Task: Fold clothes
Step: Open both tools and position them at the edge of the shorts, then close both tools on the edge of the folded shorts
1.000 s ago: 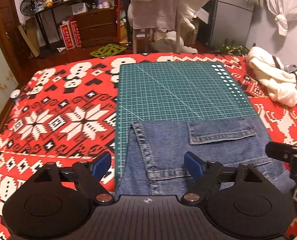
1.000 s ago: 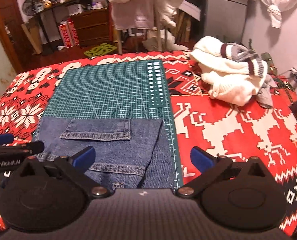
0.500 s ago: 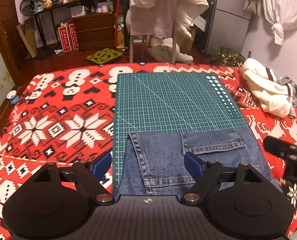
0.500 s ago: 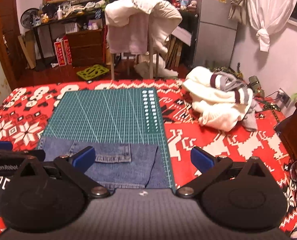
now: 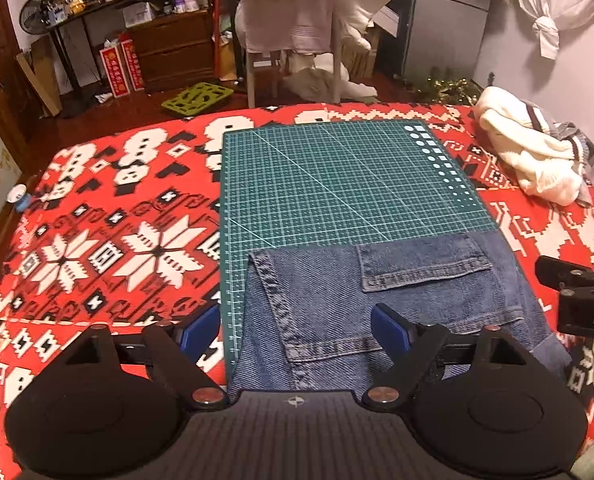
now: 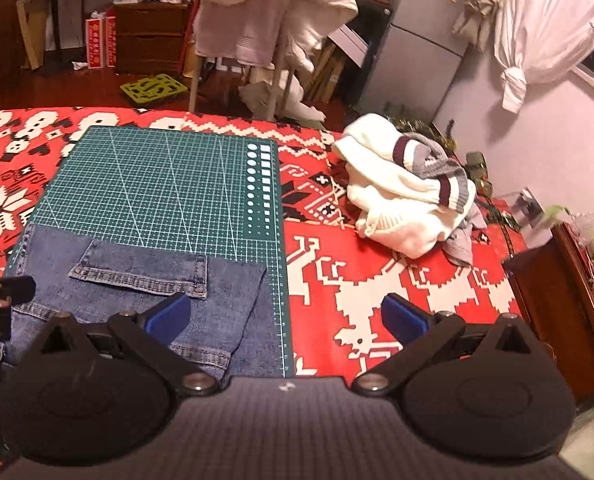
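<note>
Folded blue jeans (image 5: 377, 300) lie on the near half of a green cutting mat (image 5: 337, 180), back pocket facing up. In the right wrist view the same jeans (image 6: 137, 280) cover the mat's (image 6: 157, 184) near left part. My left gripper (image 5: 295, 330) hovers open over the jeans' left edge, holding nothing. My right gripper (image 6: 285, 316) is open above the mat's right edge and the red blanket, also with nothing in it. Each gripper's black tip shows at the edge of the other's view.
A red patterned blanket (image 5: 97, 240) covers the bed. A heap of white and grey striped clothes (image 6: 409, 196) lies to the right of the mat. A wooden nightstand (image 6: 569, 292) stands at the far right. A chair draped with laundry (image 5: 305, 12) stands beyond the bed.
Both grippers have lifted and drawn back from the jeans, so more of the room shows. The right view has swung to the right. The jeans stay flat on the mat.
</note>
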`<state>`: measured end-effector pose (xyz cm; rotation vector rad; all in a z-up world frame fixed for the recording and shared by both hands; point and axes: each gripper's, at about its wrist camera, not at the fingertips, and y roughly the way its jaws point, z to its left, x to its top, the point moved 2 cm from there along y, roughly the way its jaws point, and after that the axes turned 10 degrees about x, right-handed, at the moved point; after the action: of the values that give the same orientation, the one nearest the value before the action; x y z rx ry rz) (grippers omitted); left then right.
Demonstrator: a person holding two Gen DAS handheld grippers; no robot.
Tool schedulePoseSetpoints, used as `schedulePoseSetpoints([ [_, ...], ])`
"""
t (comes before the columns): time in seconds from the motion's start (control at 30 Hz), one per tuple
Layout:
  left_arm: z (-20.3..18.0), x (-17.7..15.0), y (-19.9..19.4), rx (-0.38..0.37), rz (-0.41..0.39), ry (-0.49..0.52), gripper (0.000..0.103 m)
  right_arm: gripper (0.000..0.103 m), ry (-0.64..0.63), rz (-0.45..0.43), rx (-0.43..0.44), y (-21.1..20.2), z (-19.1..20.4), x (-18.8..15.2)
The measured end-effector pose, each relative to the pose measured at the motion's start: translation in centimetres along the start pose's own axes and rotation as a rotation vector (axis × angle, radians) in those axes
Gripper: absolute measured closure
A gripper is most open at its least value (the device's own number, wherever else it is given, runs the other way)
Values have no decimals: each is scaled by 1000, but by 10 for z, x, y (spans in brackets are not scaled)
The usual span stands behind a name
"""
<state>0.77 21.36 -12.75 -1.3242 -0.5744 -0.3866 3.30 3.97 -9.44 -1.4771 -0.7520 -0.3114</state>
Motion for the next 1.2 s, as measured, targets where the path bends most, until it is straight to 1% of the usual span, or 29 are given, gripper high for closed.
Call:
schedulePoseSetpoints([
  [0.03,1,0,-1,-8,-1,-8,19,0,-4,4,-4,0,1,1],
  [0.13,3,1,-3,6,-25,-32,19,1,-40,-11,12,-4,5,2],
  [0.23,6,-1,-5,18,-41,-78,19,1,-50,5,61,-5,10,4],
  [0.3,6,-2,-5,29,-40,-86,20,1,-43,11,110,-7,14,6],
  [0.37,7,-1,-5,38,-38,-82,22,1,-13,9,139,-7,14,9],
  [0.43,9,-1,-4,36,-24,-93,27,1,50,24,141,-4,11,11],
  [0.5,13,-1,0,2,19,-131,36,1,132,51,180,1,3,13],
  [0.53,17,0,3,-39,51,-153,39,1,166,68,214,4,0,12],
  [0.57,20,1,5,-84,82,-172,45,7,199,84,248,8,-4,12],
  [0.6,23,1,8,-119,107,-188,54,14,221,97,278,10,-6,11],
  [0.63,26,2,10,-153,133,-207,59,18,224,106,294,11,-3,9],
  [0.67,28,2,12,-175,157,-219,70,30,227,116,310,13,0,8],
  [0.7,27,2,14,-189,179,-222,79,43,230,125,326,14,3,6],
  [0.73,27,1,16,-202,201,-222,84,50,232,134,342,15,6,4],
  [0.77,26,0,18,-215,223,-222,93,67,235,143,358,17,9,2],
  [0.8,25,-2,20,-232,242,-221,96,80,238,152,374,18,12,1],
  [0.83,22,-4,21,-249,260,-220,97,85,240,161,390,19,15,-1],
  [0.87,21,-5,22,-274,271,-226,100,93,243,170,406,20,18,-3],
  [0.9,21,-6,22,-306,279,-233,100,96,246,180,422,22,21,-4],
  [0.97,20,-6,24,-369,299,-260,100,96,251,198,454,24,27,-8],
  [1.03,16,-8,29,-403,339,-272,101,96,256,216,486,26,34,-11],
  [1.13,8,-13,41,-379,393,-251,103,97,249,240,493,34,43,-16],
  [1.2,6,-15,47,-372,410,-247,103,97,247,260,485,40,46,-19],
])
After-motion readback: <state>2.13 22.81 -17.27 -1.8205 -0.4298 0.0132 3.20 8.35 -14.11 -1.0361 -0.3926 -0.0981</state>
